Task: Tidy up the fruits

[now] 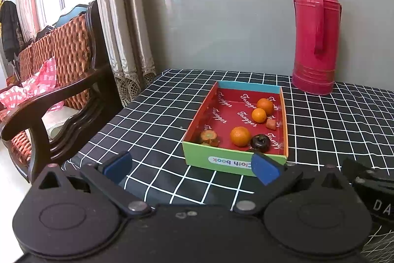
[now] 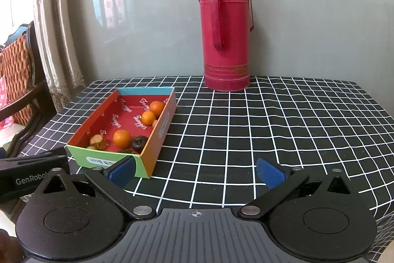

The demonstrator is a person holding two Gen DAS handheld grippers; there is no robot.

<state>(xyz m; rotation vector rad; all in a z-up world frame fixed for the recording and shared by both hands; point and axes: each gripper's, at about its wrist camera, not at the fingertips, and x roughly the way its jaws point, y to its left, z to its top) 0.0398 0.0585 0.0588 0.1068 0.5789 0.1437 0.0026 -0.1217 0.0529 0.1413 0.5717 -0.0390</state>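
Observation:
A shallow cardboard box with a red inside lies on the black checked tablecloth. In it are three oranges, a dark purple fruit, a small red piece and a brownish cut fruit. My left gripper is open just in front of the box's near wall, holding nothing. My right gripper is open too, to the right of the box's near corner, over bare cloth. The left gripper's body shows at the left edge of the right wrist view.
A tall red thermos stands at the back of the table against the grey wall. A dark wooden sofa with orange cushions and a pink checked cloth sits left of the table. Curtains hang behind it.

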